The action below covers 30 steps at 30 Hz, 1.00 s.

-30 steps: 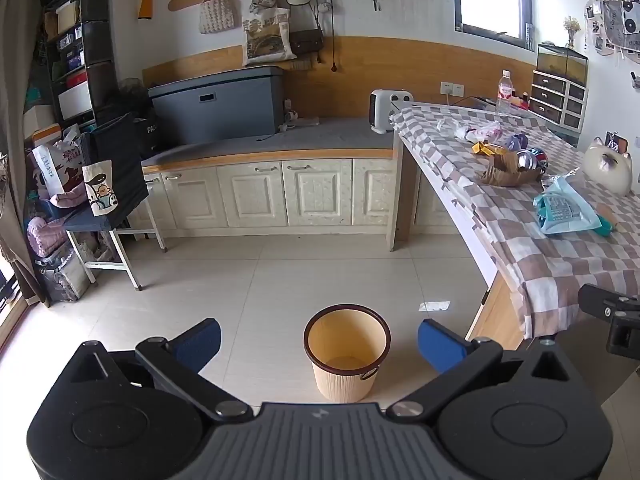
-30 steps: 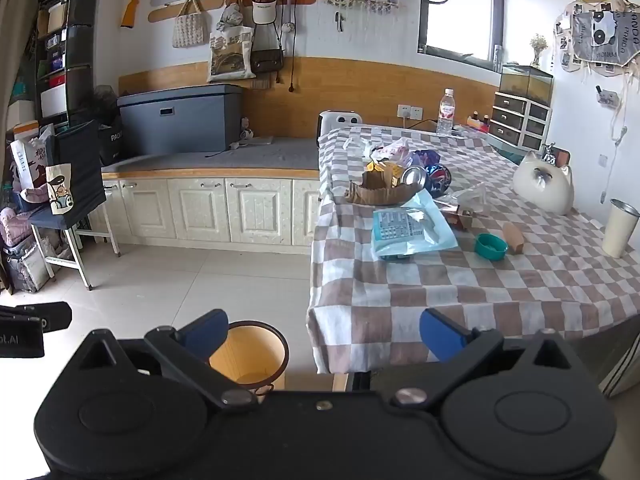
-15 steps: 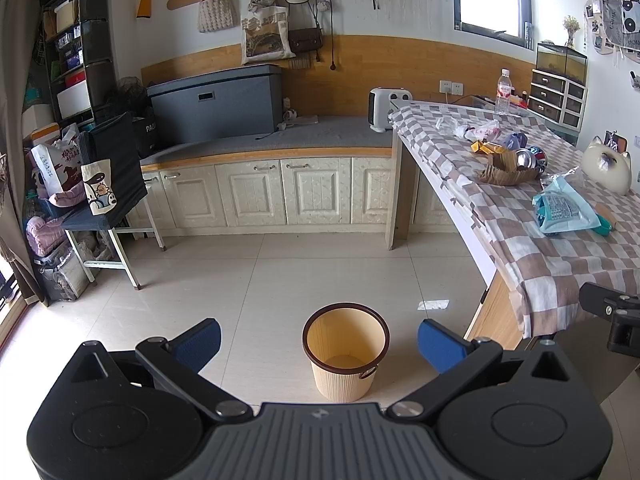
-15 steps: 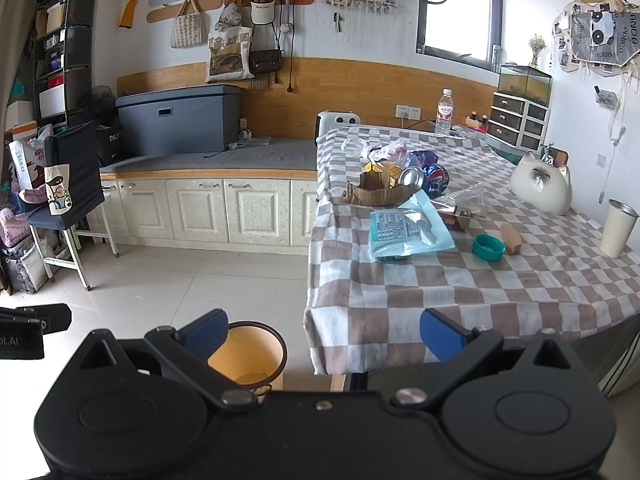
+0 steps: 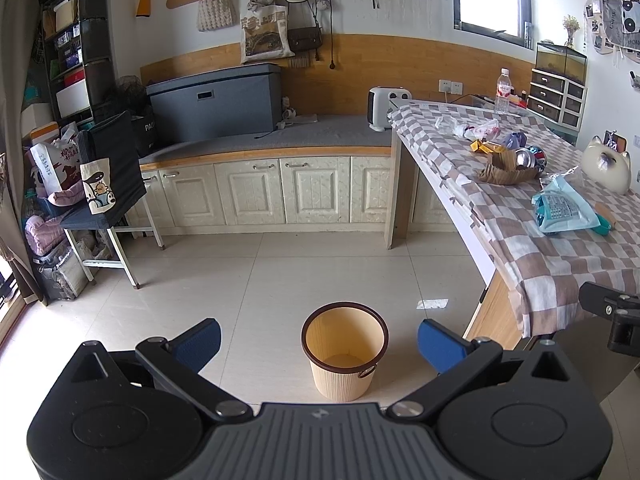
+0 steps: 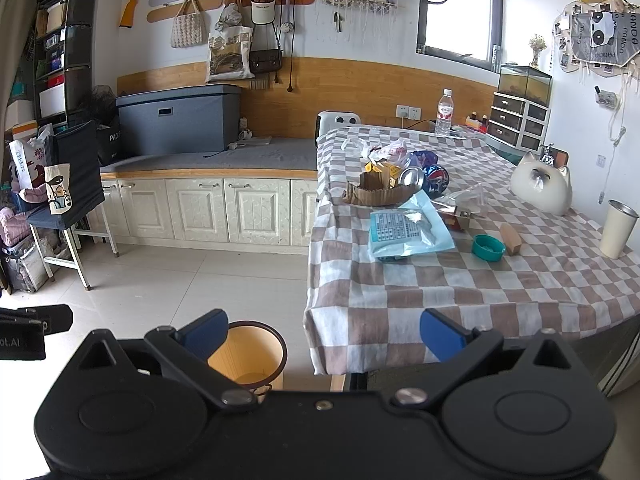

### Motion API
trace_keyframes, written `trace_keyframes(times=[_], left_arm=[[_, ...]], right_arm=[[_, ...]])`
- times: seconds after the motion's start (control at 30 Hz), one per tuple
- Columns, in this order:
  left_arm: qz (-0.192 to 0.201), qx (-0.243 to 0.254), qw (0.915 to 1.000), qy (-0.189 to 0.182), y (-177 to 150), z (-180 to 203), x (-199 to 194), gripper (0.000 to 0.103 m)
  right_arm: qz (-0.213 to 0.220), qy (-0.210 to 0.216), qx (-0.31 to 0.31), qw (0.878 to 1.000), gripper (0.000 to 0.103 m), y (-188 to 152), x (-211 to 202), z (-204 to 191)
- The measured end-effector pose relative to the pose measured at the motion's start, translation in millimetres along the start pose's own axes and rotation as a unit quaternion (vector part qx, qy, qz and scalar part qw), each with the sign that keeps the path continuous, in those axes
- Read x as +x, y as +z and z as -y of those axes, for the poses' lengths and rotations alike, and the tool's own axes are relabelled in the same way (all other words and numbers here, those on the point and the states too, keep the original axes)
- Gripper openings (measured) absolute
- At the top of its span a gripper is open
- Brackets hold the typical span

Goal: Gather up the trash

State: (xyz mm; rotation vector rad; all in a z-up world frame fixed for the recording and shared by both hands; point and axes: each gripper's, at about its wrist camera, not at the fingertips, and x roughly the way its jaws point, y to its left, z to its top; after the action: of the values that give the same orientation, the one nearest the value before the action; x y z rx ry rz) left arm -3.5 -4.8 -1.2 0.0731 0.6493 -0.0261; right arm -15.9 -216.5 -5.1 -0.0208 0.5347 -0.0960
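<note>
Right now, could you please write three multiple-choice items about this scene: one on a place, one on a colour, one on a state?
1. Where does the bin stand?
A. on the table
B. on the floor beside the table
C. on the counter

2. What colour is the small bowl on the table?
A. teal
B. red
C. white

3. In what state is the left gripper?
A. shut on a wrapper
B. shut on nothing
C. open, holding nothing

Answers:
1. B: the bin sits on the floor tiles, next to the hanging edge of the checked cloth.
2. A: the right wrist view shows a teal bowl near the blue packet.
3. C: both fingers stand wide apart, with only the bin seen between them.
</note>
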Motion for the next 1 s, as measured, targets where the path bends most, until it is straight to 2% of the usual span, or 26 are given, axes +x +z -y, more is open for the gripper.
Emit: trace_keyframes(times=[1.0], left_arm=[[-0.001, 0.000, 1.0000, -0.001, 0.2, -0.9, 0.0, 0.103]], right_arm=[[-0.002, -0.001, 0.001, 1.000, 0.103, -0.1, 0.1, 1.0]])
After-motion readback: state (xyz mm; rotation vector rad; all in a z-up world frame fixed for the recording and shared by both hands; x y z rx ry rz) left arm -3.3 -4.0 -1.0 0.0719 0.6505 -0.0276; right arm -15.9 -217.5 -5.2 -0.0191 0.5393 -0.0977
